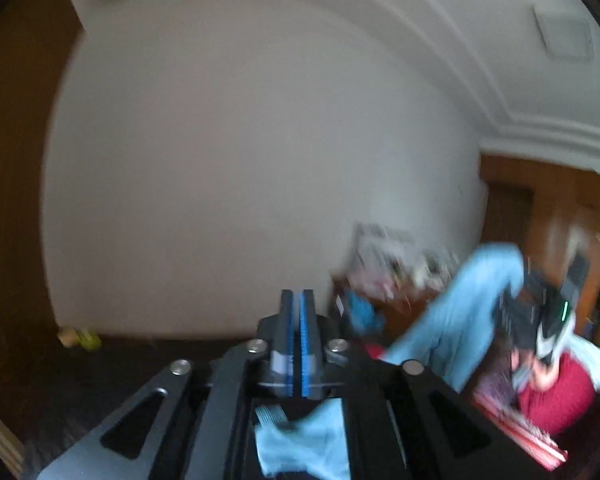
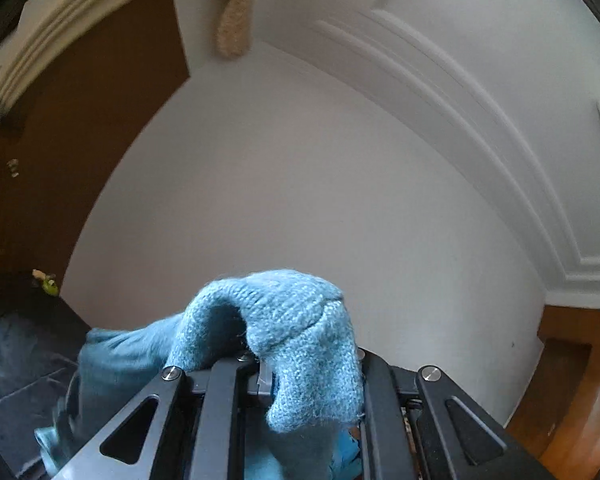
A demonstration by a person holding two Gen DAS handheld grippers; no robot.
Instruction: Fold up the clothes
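The right gripper (image 2: pixel 260 376) has its fingers clamped on a fold of the light blue knitted garment (image 2: pixel 284 332), which drapes over the finger tops and hangs to the left and below. In the left wrist view the left gripper (image 1: pixel 298 344) shows its fingers nearly together with a narrow gap and nothing visible between them; a scrap of the same blue knit (image 1: pixel 304 440) lies beneath its frame. Risk, as judged: with one grip only, the knit may swing, stretch or slip through the fingers, and the loose weave could snag on the linkage screws. The left view is heavily blurred, so any regrasp made from it would be uncertain. A dark surface (image 1: pixel 80 380) lies below. The room has a white wall (image 2: pixel 300 180) with moulding, brown wood panelling (image 2: pixel 80 140), and a cluttered far right corner with red fabric (image 1: pixel 556 396).
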